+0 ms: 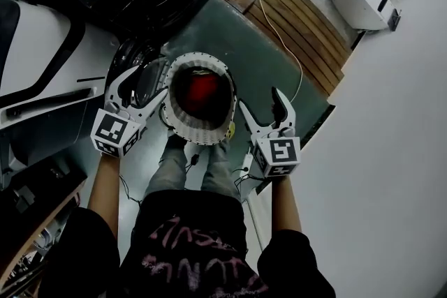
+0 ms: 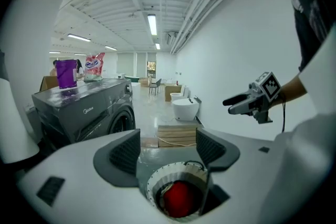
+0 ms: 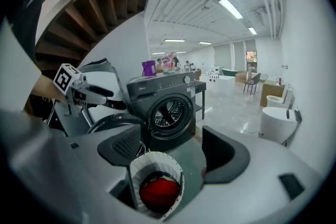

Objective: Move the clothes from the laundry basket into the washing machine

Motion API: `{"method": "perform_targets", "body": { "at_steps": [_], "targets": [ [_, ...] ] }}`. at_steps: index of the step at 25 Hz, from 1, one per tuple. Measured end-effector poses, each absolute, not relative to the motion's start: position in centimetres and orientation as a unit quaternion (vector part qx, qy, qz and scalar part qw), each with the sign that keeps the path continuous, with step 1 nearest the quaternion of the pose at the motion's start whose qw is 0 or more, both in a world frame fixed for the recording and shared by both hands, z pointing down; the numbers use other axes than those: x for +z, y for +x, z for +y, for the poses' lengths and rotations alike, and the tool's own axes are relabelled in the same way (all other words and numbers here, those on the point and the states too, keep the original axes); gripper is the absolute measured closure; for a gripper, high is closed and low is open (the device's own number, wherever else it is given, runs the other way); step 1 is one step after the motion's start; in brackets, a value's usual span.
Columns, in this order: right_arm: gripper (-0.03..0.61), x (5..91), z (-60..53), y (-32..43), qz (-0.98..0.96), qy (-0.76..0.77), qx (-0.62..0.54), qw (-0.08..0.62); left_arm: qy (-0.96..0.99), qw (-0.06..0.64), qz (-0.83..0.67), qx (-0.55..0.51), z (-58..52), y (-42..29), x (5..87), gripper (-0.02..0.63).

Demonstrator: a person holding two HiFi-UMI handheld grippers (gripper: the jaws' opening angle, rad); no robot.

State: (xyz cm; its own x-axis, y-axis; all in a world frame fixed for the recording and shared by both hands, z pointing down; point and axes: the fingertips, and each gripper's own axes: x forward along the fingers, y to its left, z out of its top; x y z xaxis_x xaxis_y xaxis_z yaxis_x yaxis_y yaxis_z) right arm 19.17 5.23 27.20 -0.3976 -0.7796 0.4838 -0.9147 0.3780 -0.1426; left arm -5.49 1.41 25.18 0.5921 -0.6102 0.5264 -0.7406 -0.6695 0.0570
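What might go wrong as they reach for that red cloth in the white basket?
The red cloth lies deep in the narrow basket, so the open left hand-held gripper or right hand-held gripper might catch the rim and tip it. A grip on just a fold could let the cloth slip on the way to the washing machine. The white cable on the floor nearby might trip a step.

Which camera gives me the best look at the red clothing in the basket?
Head view: it looks straight down into the laundry basket, so the red clothing shows whole. Both gripper views catch it at a slant, low in frame, partly hidden by the basket's near wall.
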Motion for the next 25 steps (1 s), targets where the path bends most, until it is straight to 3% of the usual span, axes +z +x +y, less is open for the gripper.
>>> {"method": "perform_targets", "body": {
  "at_steps": [5, 16, 25],
  "targets": [
    [0.202, 31.4, 6.8, 15.6, -0.845, 0.434, 0.151, 0.272, 0.89, 0.121, -0.331, 0.289, 1.9, -4.7, 28.8, 0.281],
    [0.181, 43.6, 8.6, 10.8, -0.866, 0.296, 0.146, 0.375, 0.878, 0.149, -0.209, 0.403, 6.4, -2.8, 42.9, 0.281],
    [0.141, 55.5, 10.8, 6.7, -0.867, 0.18, 0.118, 0.45, 0.853, 0.113, -0.101, 0.499, 9.4, -2.3, 56.5, 0.261]
  ]
}}
